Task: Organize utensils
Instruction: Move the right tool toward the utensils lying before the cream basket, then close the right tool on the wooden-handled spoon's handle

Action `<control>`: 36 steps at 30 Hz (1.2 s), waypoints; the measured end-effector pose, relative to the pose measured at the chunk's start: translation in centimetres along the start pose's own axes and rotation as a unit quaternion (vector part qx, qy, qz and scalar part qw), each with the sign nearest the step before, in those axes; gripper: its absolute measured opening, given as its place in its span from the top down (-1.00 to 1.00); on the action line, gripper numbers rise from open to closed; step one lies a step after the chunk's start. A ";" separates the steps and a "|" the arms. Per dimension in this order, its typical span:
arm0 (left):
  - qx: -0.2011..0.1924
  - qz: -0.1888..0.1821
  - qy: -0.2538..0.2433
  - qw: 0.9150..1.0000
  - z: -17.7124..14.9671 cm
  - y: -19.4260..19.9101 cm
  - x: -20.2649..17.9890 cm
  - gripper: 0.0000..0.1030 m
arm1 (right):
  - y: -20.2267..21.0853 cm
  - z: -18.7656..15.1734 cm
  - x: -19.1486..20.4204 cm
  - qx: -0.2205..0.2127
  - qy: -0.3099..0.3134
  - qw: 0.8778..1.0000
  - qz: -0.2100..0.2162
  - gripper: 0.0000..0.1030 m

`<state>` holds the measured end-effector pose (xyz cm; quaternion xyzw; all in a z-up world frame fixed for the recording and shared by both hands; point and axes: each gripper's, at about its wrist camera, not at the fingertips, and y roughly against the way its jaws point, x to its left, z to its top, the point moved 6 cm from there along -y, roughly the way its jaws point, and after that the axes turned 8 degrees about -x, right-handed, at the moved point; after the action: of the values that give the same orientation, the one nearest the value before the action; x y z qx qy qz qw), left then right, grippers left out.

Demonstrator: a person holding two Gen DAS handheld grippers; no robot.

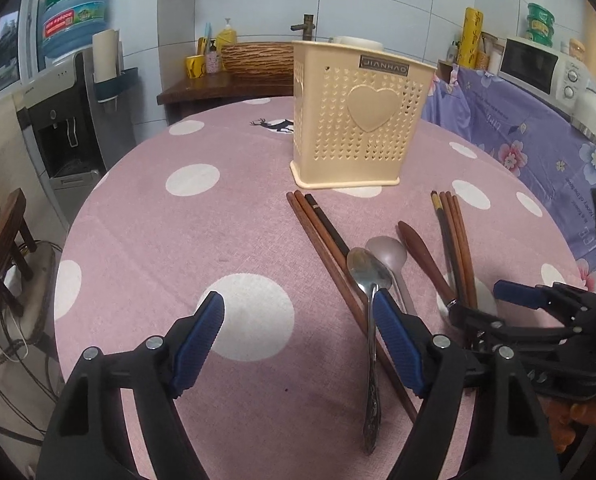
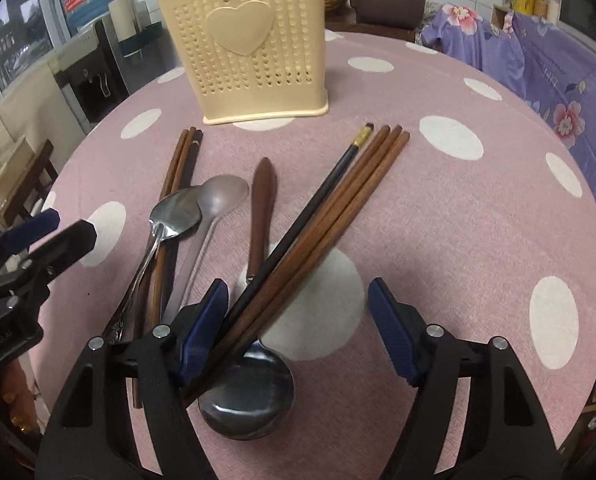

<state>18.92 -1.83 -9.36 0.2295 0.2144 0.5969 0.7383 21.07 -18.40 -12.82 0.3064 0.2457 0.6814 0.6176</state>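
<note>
While wide open, right claw [image 2: 298,332] straddles chopsticks [image 2: 338,208].

In the right wrist view, the chopsticks' [image 2: 330,216] lower ends vanish behind the left blue finger [image 2: 201,320]. At six o'clock, the ladle's [image 2: 249,392] bowl is partly covered by them. The holder's [image 2: 241,40] top is cut off at twelve o'clock.

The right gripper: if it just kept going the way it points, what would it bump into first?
Probably the bundle of chopsticks lying between the right gripper's open fingers, over the ladle; depth is hard to judge.
</note>
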 end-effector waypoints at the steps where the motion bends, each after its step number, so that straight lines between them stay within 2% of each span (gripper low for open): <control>1: 0.003 -0.001 0.000 1.000 -0.1 -0.1 0.0 -0.47 | 0.3 0.0 -0.6 0.001 -0.007 1.000 0.000 -0.36; 7: 0.019 -0.009 0.007 1.000 -0.8 -1.0 -0.2 -0.47 | 1.6 0.1 -4.8 0.004 -0.041 0.999 -0.019 -0.29; 15: 0.029 -0.014 -0.009 0.999 -0.7 -1.4 -1.0 -0.47 | 2.3 0.0 -9.9 0.003 -0.036 0.995 -0.092 -0.29; 18: 0.036 -0.018 -0.012 0.999 -0.8 -1.9 -1.4 -0.42 | 3.3 0.5 -9.9 -0.021 -0.030 0.995 -0.096 -0.29; 21: 0.042 -0.025 -0.013 0.999 -0.7 -2.3 -1.8 -0.30 | 3.1 0.9 -9.3 -0.027 -0.018 0.996 -0.088 -0.29; 24: 0.046 -0.025 -0.020 0.998 -0.7 -2.7 -2.3 -0.22 | 3.1 1.0 -9.2 -0.040 -0.009 0.994 -0.098 -0.29; 26: 0.051 -0.025 -0.026 0.998 -0.8 -2.9 -2.6 -0.18 | 3.2 1.0 -9.4 -0.044 -0.021 0.995 -0.090 -0.29; 29: 0.059 -0.010 -0.046 0.997 -1.3 -3.5 -2.9 -0.03 | 3.4 1.0 -9.6 -0.047 -0.028 0.995 -0.086 -0.29; 31: 0.057 -0.011 -0.038 0.998 -1.2 -3.4 -2.9 0.10 | 3.5 1.0 -9.6 -0.050 -0.030 0.995 -0.083 -0.29; 32: 0.057 -0.009 -0.035 0.998 -1.1 -3.4 -2.8 0.20 | 3.4 0.9 -9.6 -0.050 -0.033 0.995 -0.081 -0.29; 33: 0.058 -0.004 -0.035 0.998 -1.1 -3.5 -2.8 0.45 | 3.4 0.9 -9.6 -0.050 -0.036 0.995 -0.080 -0.29; 34: 0.057 -0.001 -0.032 0.998 -1.0 -3.5 -2.6 0.58 | 3.4 0.9 -9.7 -0.051 -0.039 0.995 -0.080 -0.29; 36: 0.054 -0.001 -0.023 0.998 -1.0 -3.3 -2.2 0.75 | 3.5 1.0 -9.9 -0.053 -0.043 0.995 -0.079 -0.29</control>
<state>20.50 -4.52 -12.03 0.2828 0.2291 0.5784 0.7301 19.84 -28.71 -10.79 0.2820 0.2055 0.6289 0.6948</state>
